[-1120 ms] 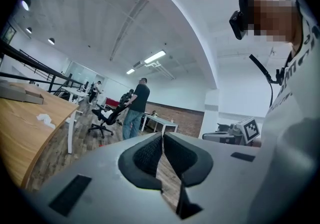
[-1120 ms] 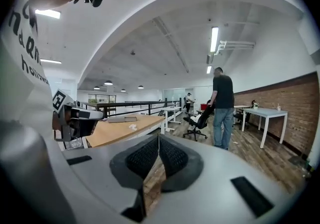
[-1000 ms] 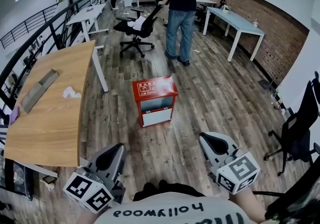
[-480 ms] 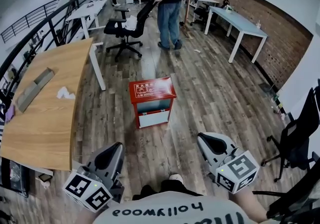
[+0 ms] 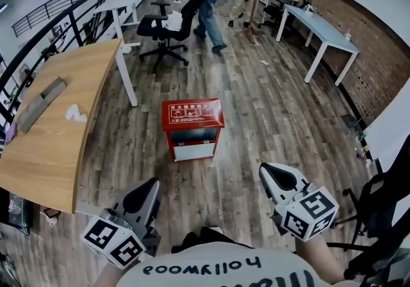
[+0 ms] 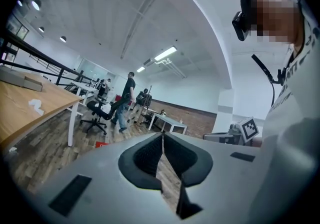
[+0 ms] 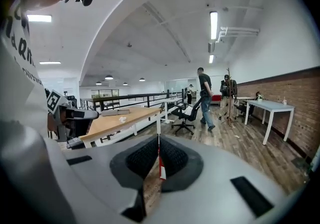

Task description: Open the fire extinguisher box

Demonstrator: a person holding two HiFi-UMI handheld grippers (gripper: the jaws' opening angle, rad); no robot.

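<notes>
Fire extinguisher box (image 5: 192, 129) unmoved — left gripper (image 5: 152, 184), right gripper (image 5: 264, 169) jaws stay closed, empty; person (image 5: 207, 4) walked farther off.

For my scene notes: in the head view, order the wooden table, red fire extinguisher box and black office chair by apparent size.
1. wooden table
2. red fire extinguisher box and black office chair: alike; chair is farther, so unranked.

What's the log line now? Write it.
fire extinguisher box: closed, on floor, untouched | left tongs: shut, empty | right tongs: shut, empty
</notes>
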